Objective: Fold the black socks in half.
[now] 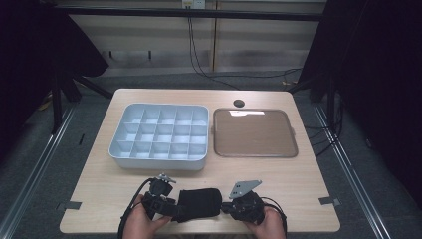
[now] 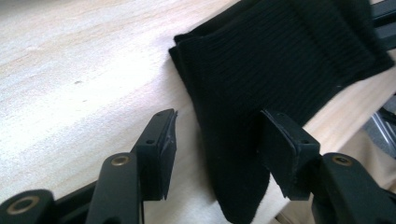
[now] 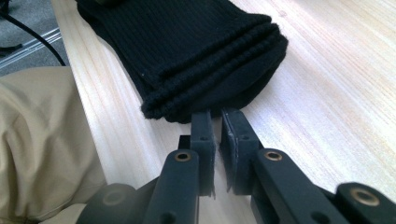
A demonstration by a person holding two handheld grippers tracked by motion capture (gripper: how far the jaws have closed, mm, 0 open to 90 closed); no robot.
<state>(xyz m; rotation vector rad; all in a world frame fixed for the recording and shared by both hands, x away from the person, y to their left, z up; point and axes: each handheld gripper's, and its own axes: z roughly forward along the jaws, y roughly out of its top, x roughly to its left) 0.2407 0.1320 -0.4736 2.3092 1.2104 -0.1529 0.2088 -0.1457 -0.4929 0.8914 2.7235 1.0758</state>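
On the near edge of the table (image 1: 278, 179), the left gripper (image 2: 217, 149) comes in from nine o'clock with its jaws spread about the near end of the folded black sock (image 1: 199, 203), the right pad against the cloth and the left pad clear of it, so nothing is pinched. The sock lies with its long axis from nine to three o'clock between both hands, below the grey divided box (image 1: 159, 134) and brown tray (image 1: 255, 133) at twelve. At three o'clock the right gripper (image 3: 218, 122) has its jaws nearly together at the ribbed cuff, seemingly nipping its edge; no brand or writing is readable.
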